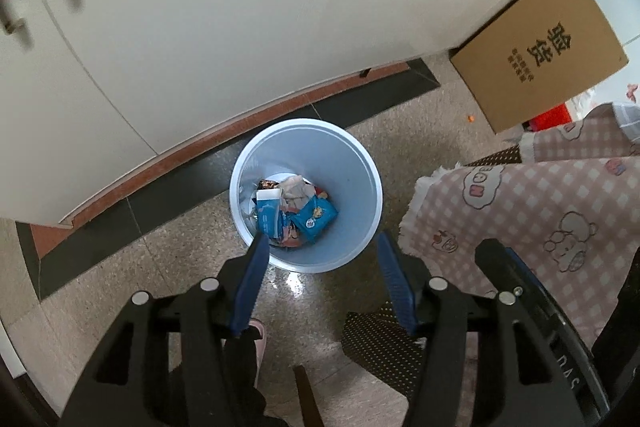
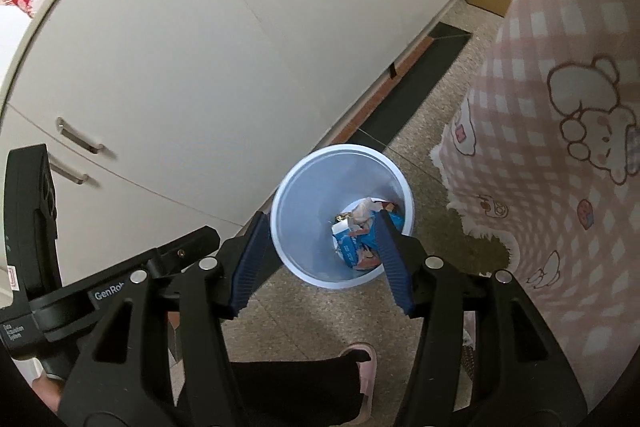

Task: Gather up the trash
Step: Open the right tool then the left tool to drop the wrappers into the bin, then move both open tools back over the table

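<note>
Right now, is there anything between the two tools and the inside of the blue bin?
Nothing visible. The blue bin has no lid, both tools, left and right, hang open and empty above it, and wrappers lie at its bottom.

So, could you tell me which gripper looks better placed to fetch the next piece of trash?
Neither clearly: left gripper and right gripper both hang open and empty over the bin; no loose trash shows.
</note>
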Motion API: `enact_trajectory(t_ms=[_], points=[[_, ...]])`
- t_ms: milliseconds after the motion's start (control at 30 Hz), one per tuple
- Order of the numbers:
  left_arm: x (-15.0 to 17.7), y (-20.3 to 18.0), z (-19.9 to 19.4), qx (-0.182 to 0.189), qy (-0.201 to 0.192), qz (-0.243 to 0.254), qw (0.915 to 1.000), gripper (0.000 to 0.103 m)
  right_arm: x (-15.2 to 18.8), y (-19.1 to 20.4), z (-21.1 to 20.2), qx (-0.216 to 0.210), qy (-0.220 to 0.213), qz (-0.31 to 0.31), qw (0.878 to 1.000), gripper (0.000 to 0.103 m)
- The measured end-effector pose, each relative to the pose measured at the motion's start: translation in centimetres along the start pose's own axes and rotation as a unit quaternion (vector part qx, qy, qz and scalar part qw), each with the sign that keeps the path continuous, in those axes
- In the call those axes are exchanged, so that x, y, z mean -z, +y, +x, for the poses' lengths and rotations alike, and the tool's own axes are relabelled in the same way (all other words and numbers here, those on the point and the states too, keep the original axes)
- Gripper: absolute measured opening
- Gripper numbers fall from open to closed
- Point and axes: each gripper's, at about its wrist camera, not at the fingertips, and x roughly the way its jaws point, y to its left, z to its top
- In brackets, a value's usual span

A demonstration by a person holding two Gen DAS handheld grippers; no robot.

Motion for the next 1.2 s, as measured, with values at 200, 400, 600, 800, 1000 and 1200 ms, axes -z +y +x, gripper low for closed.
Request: enact_trajectory(t_ms=[200, 400, 600, 800, 1000, 1200], points=[[0.5, 0.9, -6.0, 0.023, -0.064, -0.051, 0.9964, 0.055, -0.6, 3.3, -4.3, -0.012, -0.034, -0.034, 0.999, 0.056], [1.8, -0.8, -14.3, 0.025, -0.165, -0.053, 0.9846, 0.058, -0.8, 7.1, -11.1, -0.036, -0.101, -0.088, 0.990, 0.057], [3.3, -4.5, -20.2, 0.031, -0.239, -0.026, 0.9702, 0.062, -1.1, 7.9, -19.0, -0.035, -0.184, -0.112, 0.976, 0.059], [4.4, -12.4, -22.7, 0.071, -0.252, 0.050, 0.9638, 0.064, -1.9, 3.3, -26.0, -0.005, -0.240, -0.095, 0.966, 0.060], [6.5, -23.3, -23.4, 0.106, -0.256, 0.159, 0.9477, 0.072, -3.0, -4.2, -32.1, 0.051, -0.282, -0.052, 0.957, 0.063], [8.6, -34.2, -22.4, 0.119, -0.243, 0.267, 0.9250, 0.078, -3.1, -12.8, -36.0, 0.123, -0.296, -0.022, 0.947, 0.066]])
